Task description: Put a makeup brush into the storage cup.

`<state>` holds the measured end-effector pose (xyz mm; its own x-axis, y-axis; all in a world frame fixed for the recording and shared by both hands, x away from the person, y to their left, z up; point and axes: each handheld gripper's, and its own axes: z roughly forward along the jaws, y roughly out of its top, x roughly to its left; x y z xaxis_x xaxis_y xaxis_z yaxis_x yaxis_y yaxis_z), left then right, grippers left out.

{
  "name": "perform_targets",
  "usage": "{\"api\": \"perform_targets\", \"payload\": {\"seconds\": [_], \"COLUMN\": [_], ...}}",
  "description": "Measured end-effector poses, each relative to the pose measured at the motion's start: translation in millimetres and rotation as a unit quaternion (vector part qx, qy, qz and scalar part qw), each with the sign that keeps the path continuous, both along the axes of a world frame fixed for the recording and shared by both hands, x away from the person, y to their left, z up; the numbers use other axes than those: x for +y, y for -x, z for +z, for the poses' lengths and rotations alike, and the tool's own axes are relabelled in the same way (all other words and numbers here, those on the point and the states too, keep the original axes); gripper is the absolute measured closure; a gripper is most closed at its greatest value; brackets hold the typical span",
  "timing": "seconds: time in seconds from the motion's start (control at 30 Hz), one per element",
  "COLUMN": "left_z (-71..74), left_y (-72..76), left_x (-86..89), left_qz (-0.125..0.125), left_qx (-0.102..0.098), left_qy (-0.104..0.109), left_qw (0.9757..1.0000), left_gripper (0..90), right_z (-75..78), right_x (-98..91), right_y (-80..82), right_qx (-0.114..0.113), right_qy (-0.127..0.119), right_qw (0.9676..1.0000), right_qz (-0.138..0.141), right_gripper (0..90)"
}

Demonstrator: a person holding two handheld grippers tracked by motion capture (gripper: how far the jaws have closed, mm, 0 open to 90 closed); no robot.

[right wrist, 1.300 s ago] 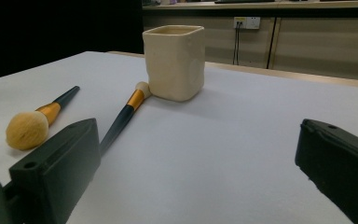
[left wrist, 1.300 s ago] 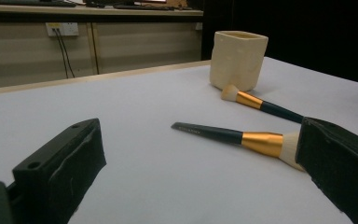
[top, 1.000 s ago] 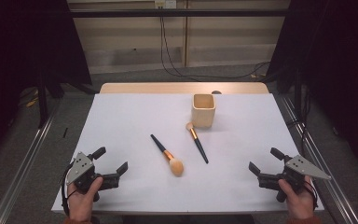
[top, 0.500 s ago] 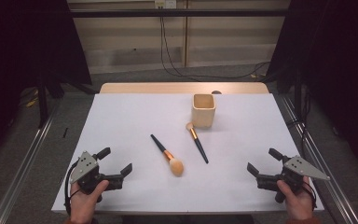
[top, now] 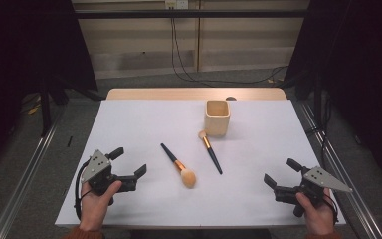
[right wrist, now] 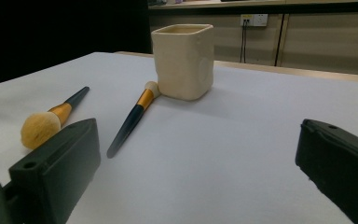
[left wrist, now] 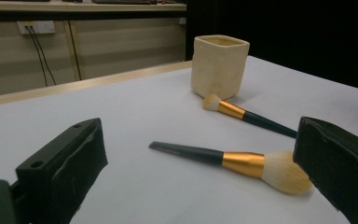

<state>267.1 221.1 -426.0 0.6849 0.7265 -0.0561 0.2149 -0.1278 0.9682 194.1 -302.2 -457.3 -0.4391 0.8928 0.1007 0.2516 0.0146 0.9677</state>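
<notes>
From above, my left gripper and right gripper gape wide, empty. Through the left gripper view, the big brush lies just ahead: light, stiff handle, soft head, so I'd pinch the handle. Through the right gripper view, the small brush lies ahead-left, touching the cup.

Matt ceramic cup, soft-bristled brush

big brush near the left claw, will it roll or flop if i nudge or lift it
The big brush lies flat on the white table, and its handle looks round and thin, so a sideways nudge would probably roll it. The handle seems stiff; only the fluffy head should give. It likely lifts easily, though the glossy handle might slip.
</notes>
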Motion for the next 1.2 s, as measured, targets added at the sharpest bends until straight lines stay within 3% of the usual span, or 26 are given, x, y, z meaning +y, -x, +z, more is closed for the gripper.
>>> {"api": "perform_targets", "payload": {"seconds": [0.6, 0.7, 0.77, 0.93, 1.2], "left_z": [0.9, 2.3, 3.6, 6.3, 9.1], "left_y": [-28.1, -32.6, -35.4, -46.4, -62.1], "left_x": [-12.7, -16.9, -19.0, -25.7, -40.1], "left_qz": [-0.005, -0.006, -0.008, -0.011, -0.021], "left_qx": [0.010, 0.013, 0.011, 0.009, 0.006], "left_qy": [0.003, 0.013, 0.005, 0.020, 0.005], "left_qw": [0.9999, 0.9998, 0.9999, 0.9997, 0.9998], "left_gripper": [2.0, 2.0, 2.0, 1.9, 1.9], "right_z": [-0.9, -0.9, -0.7, -1.1, -1.3], "right_x": [-0.1, 0.4, 0.6, 0.8, 0.8], "right_y": [0.8, 1.1, 1.4, 0.4, 0.7], "right_qx": [0.003, 0.003, 0.003, 0.004, 0.004], "right_qy": [-0.005, -0.006, -0.006, -0.005, -0.005], "right_qw": [1.0000, 1.0000, 1.0000, 1.0000, 1.0000], "right_qz": [-0.004, -0.005, -0.004, -0.003, -0.001], "right_gripper": [0.0, 0.0, 0.0, 0.0, 0.0]}}
